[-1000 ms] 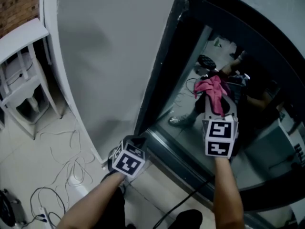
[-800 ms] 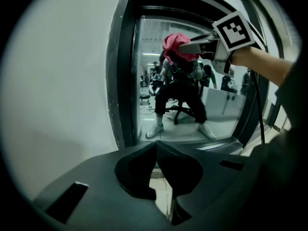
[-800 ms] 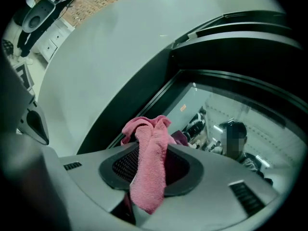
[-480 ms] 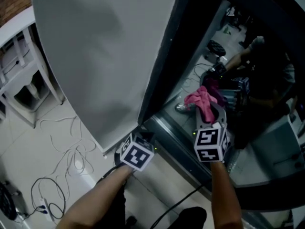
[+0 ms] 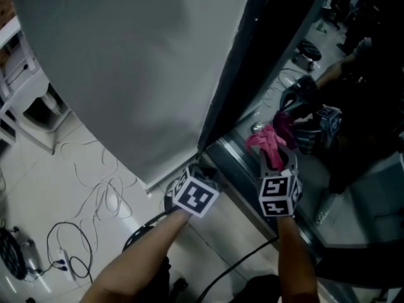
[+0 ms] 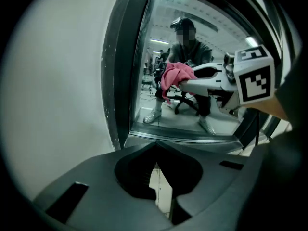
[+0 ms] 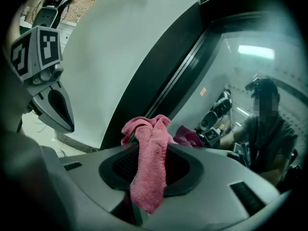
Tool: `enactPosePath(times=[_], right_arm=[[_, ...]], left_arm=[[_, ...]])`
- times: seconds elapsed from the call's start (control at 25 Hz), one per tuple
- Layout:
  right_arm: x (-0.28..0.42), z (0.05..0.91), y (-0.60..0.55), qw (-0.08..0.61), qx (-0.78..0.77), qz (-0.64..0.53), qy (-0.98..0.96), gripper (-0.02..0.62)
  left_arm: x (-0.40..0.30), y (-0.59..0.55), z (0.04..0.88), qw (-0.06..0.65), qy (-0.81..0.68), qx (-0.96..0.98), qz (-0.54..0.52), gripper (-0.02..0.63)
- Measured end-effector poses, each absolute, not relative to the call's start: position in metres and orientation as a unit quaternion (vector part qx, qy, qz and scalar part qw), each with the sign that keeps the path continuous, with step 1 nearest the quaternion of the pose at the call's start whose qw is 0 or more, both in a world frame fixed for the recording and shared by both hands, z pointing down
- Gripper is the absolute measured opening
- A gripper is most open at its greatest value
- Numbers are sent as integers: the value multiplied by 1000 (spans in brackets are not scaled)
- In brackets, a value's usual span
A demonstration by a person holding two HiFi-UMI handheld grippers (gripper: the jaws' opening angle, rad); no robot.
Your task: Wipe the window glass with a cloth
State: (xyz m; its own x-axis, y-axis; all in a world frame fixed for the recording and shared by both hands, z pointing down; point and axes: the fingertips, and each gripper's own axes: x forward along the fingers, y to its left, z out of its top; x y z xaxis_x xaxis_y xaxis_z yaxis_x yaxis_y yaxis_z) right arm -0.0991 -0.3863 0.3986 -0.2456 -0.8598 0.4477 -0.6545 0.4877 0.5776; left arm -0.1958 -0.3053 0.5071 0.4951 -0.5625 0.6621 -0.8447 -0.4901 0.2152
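Observation:
A pink cloth [image 5: 268, 145] is clamped in my right gripper [image 5: 274, 160], which is shut on it. The cloth's bunched end lies against the window glass [image 5: 328, 169], low down near the bottom frame, and its darker reflection touches it. In the right gripper view the pink cloth [image 7: 149, 162] hangs down between the jaws of the right gripper [image 7: 147, 148], in front of the window glass [image 7: 240, 81]. My left gripper [image 5: 197, 172] hovers by the frame's lower corner. In its own view the left gripper [image 6: 155, 146] is shut and holds nothing.
A dark window frame [image 5: 237, 74] separates the glass from a white wall panel [image 5: 126, 62]. Cables [image 5: 95, 194] trail over the tiled floor at the left, and a white rack [image 5: 19, 87] stands at the far left. The glass mirrors a person and both grippers.
My right gripper has carried the cloth down the glass toward the bottom frame. The left gripper has stayed by the frame's lower corner while the head view swung rightward.

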Motion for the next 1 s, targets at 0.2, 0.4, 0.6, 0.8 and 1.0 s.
enactPosePath(times=[0.2, 0.4, 0.6, 0.8, 1.0], right_arm=[[-101, 445, -388, 395, 463, -117, -785, 118], [-96, 497, -387, 414, 451, -88, -786, 118], [-94, 544, -388, 433, 446, -72, -780, 118], [-92, 575, -386, 437, 443, -61, -780, 118], [-88, 603, -387, 443, 435, -33, -783, 118]], left_arm=[[-194, -302, 530, 287, -421, 813, 283, 5], [-188, -297, 548, 300, -412, 807, 297, 5], [-191, -297, 564, 317, -410, 795, 315, 5], [-195, -287, 581, 327, -402, 784, 341, 5], [-195, -288, 582, 341, -401, 781, 336, 5]])
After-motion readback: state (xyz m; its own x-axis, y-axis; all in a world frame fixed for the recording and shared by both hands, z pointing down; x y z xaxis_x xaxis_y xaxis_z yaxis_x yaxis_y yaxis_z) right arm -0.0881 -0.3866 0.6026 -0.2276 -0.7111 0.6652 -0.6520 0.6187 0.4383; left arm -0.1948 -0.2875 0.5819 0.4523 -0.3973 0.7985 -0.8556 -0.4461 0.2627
